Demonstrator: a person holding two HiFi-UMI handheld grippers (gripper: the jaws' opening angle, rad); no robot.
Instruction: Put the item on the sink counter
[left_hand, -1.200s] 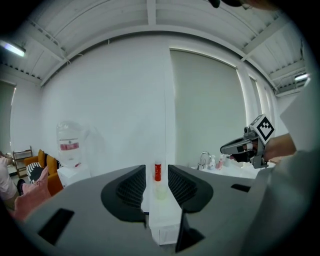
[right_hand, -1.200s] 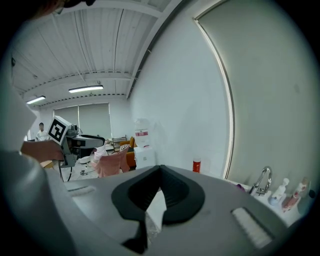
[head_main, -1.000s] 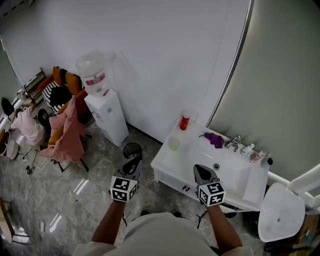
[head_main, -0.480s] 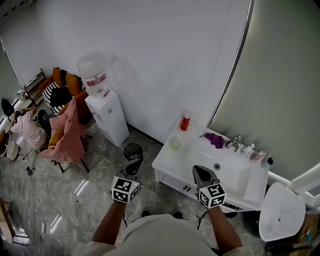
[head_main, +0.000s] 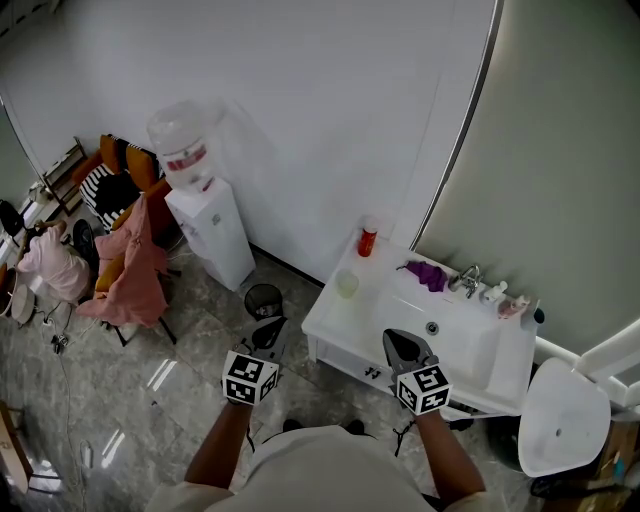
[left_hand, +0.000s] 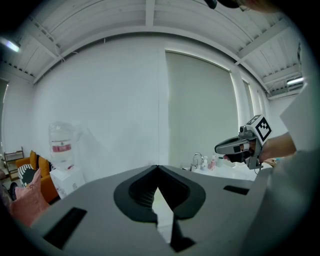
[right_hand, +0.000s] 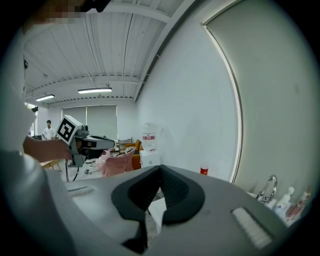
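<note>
Sink counter (head_main: 332, 316) bears a green cup (head_main: 347, 285).

head view steep down — gripper views level, prob. sharing sink (head_main: 375, 300)

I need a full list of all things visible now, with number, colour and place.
sink counter: one, white, against the wall
faucet: one, metal, behind the basin
bottle: one, red, counter's back left corner
cup: one, pale green, counter's left part
cloth: one, purple, beside the faucet
small bottles: about two, pale, right of faucet
water dispenser: one, white, left, against the wall
bin: one, dark, floor beside the counter
garment: one, pink, on a chair, far left
round object: one, white, far right
left gripper: one, grey, shut, empty, above the floor
right gripper: one, grey, shut, empty, by the counter's front edge
</note>
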